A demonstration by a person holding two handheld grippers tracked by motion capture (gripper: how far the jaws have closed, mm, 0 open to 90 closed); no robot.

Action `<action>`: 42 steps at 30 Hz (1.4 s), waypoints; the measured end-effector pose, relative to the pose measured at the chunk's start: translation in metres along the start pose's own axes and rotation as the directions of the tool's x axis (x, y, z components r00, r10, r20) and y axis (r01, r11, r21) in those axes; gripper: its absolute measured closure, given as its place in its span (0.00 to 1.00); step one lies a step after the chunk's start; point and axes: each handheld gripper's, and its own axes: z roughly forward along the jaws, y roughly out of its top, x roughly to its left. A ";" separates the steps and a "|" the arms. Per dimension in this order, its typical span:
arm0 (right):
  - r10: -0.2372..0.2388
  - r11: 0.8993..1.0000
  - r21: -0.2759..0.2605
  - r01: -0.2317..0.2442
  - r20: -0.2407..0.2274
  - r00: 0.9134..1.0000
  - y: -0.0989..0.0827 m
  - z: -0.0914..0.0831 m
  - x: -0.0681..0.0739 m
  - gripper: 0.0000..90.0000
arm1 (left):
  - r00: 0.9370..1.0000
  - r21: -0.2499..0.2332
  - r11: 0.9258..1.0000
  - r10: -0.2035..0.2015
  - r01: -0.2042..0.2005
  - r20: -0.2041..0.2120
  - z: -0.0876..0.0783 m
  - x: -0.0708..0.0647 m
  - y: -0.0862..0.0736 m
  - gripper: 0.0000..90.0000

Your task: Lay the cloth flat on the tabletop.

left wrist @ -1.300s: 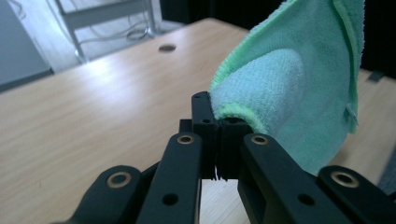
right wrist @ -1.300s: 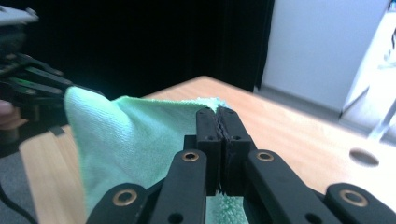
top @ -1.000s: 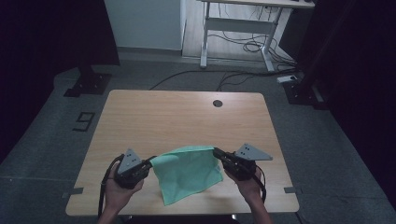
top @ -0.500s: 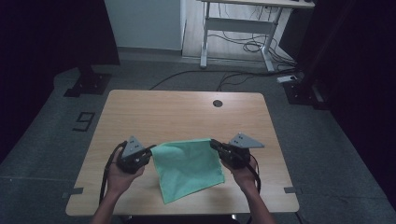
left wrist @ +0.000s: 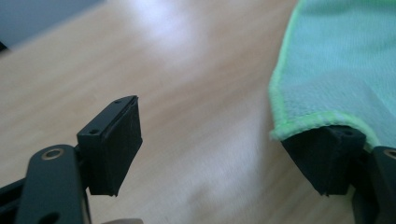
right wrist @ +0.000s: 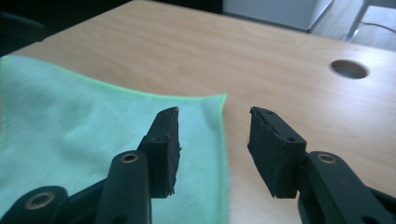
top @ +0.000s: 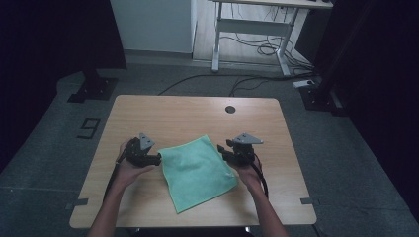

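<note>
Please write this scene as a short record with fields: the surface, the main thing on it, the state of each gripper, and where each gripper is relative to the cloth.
surface: wooden table with a round hole near its far edge
main thing: green cloth, lying spread flat
left gripper: open, jaws have just been opening; a cloth corner lies on one jaw, no longer pinched
right gripper: open, jaws have just been opening; nothing pinched between them
positions: one gripper at each side corner of the cloth
</note>
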 end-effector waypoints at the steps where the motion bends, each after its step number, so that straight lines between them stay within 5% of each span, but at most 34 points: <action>1: -0.003 1.000 0.003 0.003 -0.006 1.000 -0.002 0.001 0.003 0.60 | 1.000 0.027 1.000 -0.011 0.011 0.020 0.003 0.000 -0.004 0.23; 7: 0.012 0.997 0.076 -0.007 -0.069 0.998 -0.020 0.018 0.016 0.63 | 0.991 0.089 0.993 -0.088 0.079 0.101 0.008 0.005 -0.017 0.25; 16: 0.005 0.969 0.249 0.001 -0.022 1.000 -0.044 0.051 0.018 0.63 | 0.976 0.098 0.983 -0.170 0.157 0.139 -0.001 0.017 -0.024 0.26; 18: 0.011 0.965 0.262 -0.008 -0.009 1.000 -0.047 0.052 0.015 0.63 | 0.967 0.094 0.978 -0.202 0.189 0.156 -0.007 0.025 -0.027 0.27; 26: 0.035 0.963 0.266 -0.034 -0.001 0.999 -0.051 0.045 0.009 0.65 | 0.948 0.021 0.961 -0.276 0.276 0.157 -0.037 0.045 -0.035 0.30; 32: 0.047 0.965 0.258 -0.046 0.003 0.999 -0.054 0.040 0.010 0.65 | 0.938 -0.031 0.960 -0.265 0.279 0.222 -0.039 0.022 -0.024 0.34; 39: 0.050 0.966 0.254 -0.047 -0.003 0.999 -0.059 0.033 0.010 0.64 | 0.948 0.016 0.980 -0.194 0.197 0.254 -0.009 -0.025 -0.008 0.37; 42: 0.057 0.967 0.248 -0.054 -0.007 0.998 -0.061 0.031 0.009 0.64 | 0.948 0.063 0.981 -0.191 0.181 0.256 0.008 -0.037 -0.004 0.39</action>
